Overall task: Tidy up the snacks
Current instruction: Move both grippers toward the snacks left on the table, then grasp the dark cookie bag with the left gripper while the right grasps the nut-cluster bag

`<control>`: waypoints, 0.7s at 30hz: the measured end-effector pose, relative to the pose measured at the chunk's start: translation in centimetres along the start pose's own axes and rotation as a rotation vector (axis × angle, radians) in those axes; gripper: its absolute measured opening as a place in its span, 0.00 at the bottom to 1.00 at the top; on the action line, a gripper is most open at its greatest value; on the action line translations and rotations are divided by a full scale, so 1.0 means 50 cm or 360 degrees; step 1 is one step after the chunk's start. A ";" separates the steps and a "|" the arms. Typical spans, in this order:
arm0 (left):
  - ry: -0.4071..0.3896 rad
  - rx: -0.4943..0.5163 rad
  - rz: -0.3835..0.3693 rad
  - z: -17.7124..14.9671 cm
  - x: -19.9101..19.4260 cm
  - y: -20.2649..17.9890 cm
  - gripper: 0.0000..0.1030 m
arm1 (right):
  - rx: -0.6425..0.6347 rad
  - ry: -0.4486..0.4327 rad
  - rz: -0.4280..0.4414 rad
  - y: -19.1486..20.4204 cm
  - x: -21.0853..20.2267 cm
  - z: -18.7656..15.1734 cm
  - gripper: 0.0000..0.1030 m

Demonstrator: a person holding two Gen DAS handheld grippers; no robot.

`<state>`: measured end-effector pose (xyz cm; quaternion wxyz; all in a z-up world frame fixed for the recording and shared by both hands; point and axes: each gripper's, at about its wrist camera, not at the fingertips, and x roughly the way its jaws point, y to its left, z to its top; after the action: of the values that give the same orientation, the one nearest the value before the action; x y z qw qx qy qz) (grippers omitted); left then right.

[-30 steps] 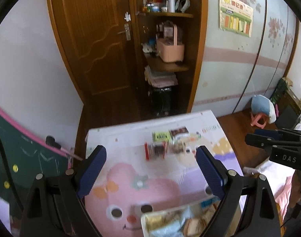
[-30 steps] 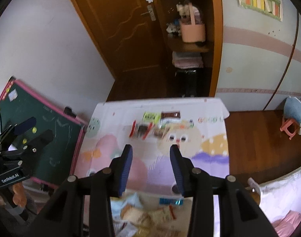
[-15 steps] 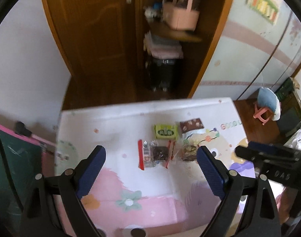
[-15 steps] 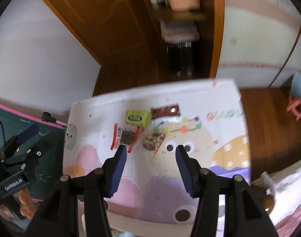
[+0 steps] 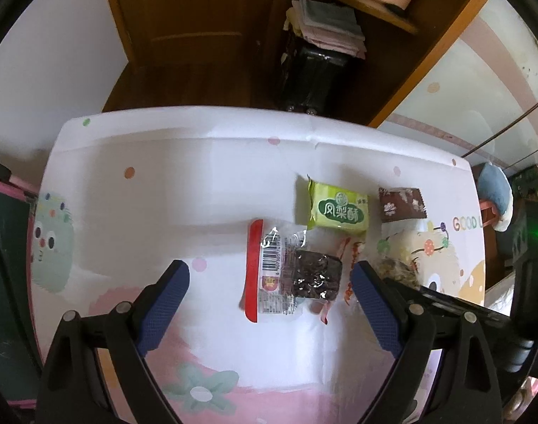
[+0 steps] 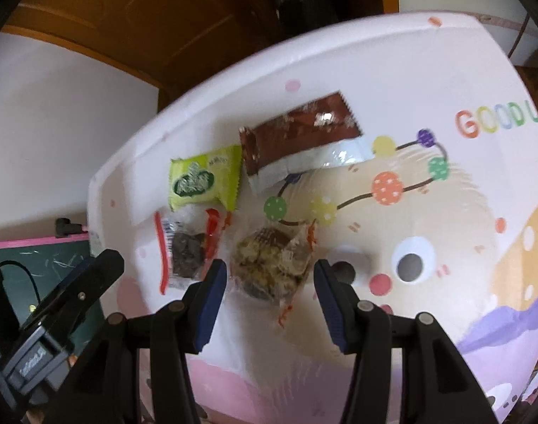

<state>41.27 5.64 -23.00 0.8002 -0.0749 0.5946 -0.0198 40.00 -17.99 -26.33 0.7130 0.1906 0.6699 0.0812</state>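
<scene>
Several snacks lie on a cartoon-print table cover (image 5: 184, 183). A clear red-edged pack with a dark brownie (image 5: 290, 275) lies between the open jaws of my left gripper (image 5: 269, 282), just ahead of the tips. A green pineapple-cake pack (image 5: 339, 208) and a brown wrapper (image 5: 401, 204) lie beyond it. In the right wrist view my right gripper (image 6: 270, 272) is open around a clear pack of nutty crisp (image 6: 272, 265). The brownie pack (image 6: 184, 251), green pack (image 6: 205, 176) and brown wrapper (image 6: 297, 130) show there too.
A green chalkboard with a pink frame (image 5: 4, 247) stands left of the table. A wooden door (image 5: 184, 17) and shelves with folded cloths (image 5: 325, 24) are behind the far table edge. A wardrobe wall (image 5: 480, 88) is at the right.
Both grippers have dropped and moved forward over the table to the snacks. The right jaws have opened wider. The tray of snacks near the front edge has left both views.
</scene>
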 end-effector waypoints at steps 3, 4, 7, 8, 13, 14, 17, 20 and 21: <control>0.0014 0.0011 -0.0003 -0.006 0.014 -0.004 0.90 | -0.0054 -0.0026 -0.0006 0.010 0.012 -0.008 0.45; 0.0027 0.0009 -0.0001 -0.007 0.022 -0.006 0.90 | -0.0084 -0.0016 -0.0026 0.014 0.016 -0.009 0.44; 0.0057 0.0009 -0.0010 -0.010 0.041 -0.015 0.90 | -0.0122 -0.0033 -0.0051 0.016 0.015 -0.019 0.44; 0.0065 0.0015 -0.0012 -0.012 0.048 -0.020 0.90 | -0.0128 -0.0041 -0.0067 0.012 0.012 -0.027 0.44; 0.0090 0.0109 0.0035 -0.019 0.076 -0.059 0.90 | -0.0071 -0.0028 -0.0046 -0.027 -0.003 -0.075 0.43; 0.0089 0.0134 0.0055 -0.021 0.080 -0.067 0.90 | -0.0064 -0.0022 -0.0043 -0.030 -0.008 -0.077 0.43; 0.0107 0.0192 0.0119 -0.027 0.098 -0.093 0.90 | -0.0063 -0.0016 -0.0040 -0.039 -0.012 -0.104 0.44; 0.0151 0.0225 0.0250 -0.034 0.123 -0.113 0.90 | -0.0056 -0.0019 -0.0018 -0.050 -0.026 -0.118 0.44; 0.0171 0.0227 0.0287 -0.037 0.134 -0.118 0.91 | -0.0055 -0.0022 -0.0018 -0.051 -0.026 -0.118 0.44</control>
<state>41.77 -1.16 -29.02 0.7691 0.0372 0.6380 0.0060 33.70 -19.82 -26.27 0.7212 0.1749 0.6646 0.0873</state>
